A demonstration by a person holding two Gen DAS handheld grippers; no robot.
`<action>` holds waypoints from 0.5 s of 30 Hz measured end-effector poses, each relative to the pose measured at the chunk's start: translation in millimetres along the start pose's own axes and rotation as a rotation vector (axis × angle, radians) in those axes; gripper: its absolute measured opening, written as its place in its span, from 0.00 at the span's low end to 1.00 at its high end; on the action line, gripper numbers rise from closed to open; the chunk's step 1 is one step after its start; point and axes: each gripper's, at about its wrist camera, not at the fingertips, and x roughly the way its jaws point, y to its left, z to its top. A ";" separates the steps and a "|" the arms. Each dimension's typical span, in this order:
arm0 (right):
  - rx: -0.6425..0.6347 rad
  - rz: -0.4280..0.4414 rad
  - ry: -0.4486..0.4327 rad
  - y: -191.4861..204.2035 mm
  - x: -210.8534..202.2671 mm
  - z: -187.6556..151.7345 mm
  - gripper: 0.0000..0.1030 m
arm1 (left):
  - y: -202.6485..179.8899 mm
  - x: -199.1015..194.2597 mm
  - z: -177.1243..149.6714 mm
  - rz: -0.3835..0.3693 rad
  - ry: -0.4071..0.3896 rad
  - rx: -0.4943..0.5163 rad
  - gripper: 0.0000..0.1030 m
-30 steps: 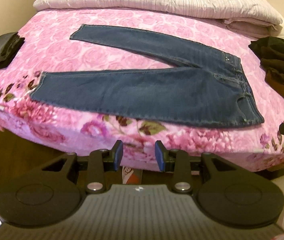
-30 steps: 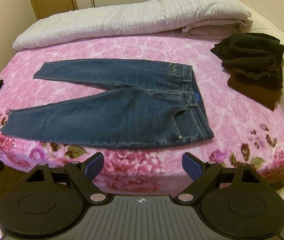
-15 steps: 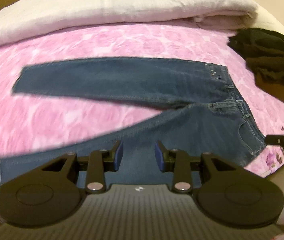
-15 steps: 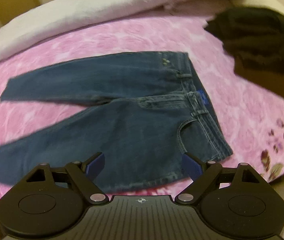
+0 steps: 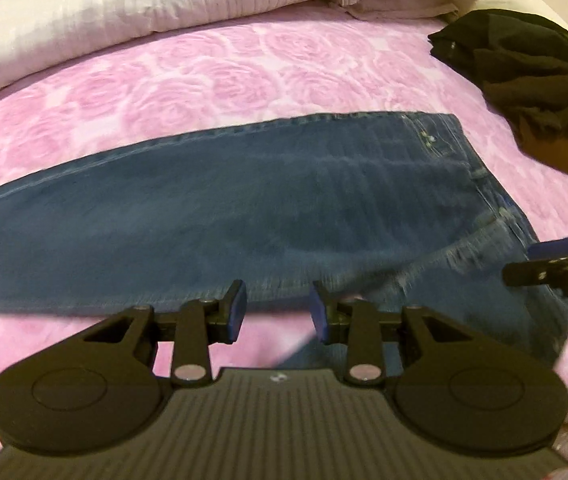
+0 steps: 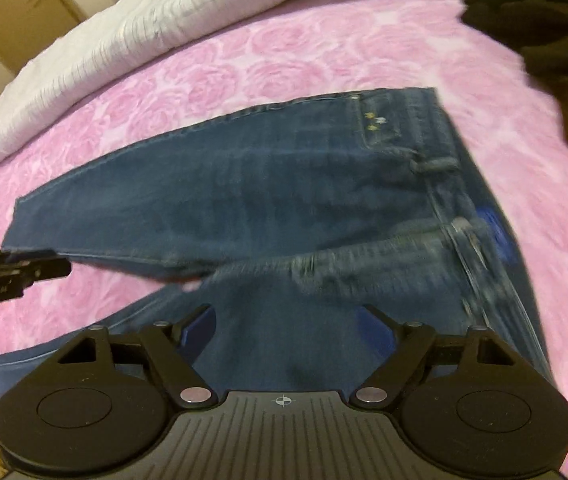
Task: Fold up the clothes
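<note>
Blue jeans point(image 5: 243, 208) lie flat on the pink rose bedspread point(image 5: 203, 72), waistband to the right, legs spread to the left. My left gripper point(image 5: 277, 312) hangs open above the near edge of the far leg, close to the crotch, with nothing between its fingers. In the right wrist view the jeans point(image 6: 263, 192) fill the middle. My right gripper point(image 6: 284, 328) stands wide over the near leg by the seat; its jaws are closing with no cloth pinched between them. Each gripper shows at the edge of the other's view: the right gripper point(image 5: 556, 264), the left gripper point(image 6: 11, 276).
A folded white quilt point(image 5: 163, 4) lies along the far side of the bed. A heap of black clothes point(image 5: 524, 72) sits at the far right, beyond the waistband. A wooden door point(image 6: 15, 12) stands behind the bed at the left.
Both grippers have come forward and down from the bed's near edge to just above the jeans, which now fill the views. The right jaws have narrowed a little.
</note>
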 end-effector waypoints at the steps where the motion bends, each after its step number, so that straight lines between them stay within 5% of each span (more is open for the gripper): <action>1: -0.034 0.005 0.003 -3.1 12.6 10.4 0.79 | 1.9 12.8 7.4 -0.005 -0.007 0.004 0.29; 6: -0.204 0.059 -0.020 -18.6 56.4 65.6 0.79 | 18.7 65.4 49.2 -0.004 -0.042 0.056 0.29; 15: -0.469 0.134 -0.003 -22.0 114.7 151.9 0.79 | 64.9 123.6 110.3 0.018 -0.043 0.314 0.29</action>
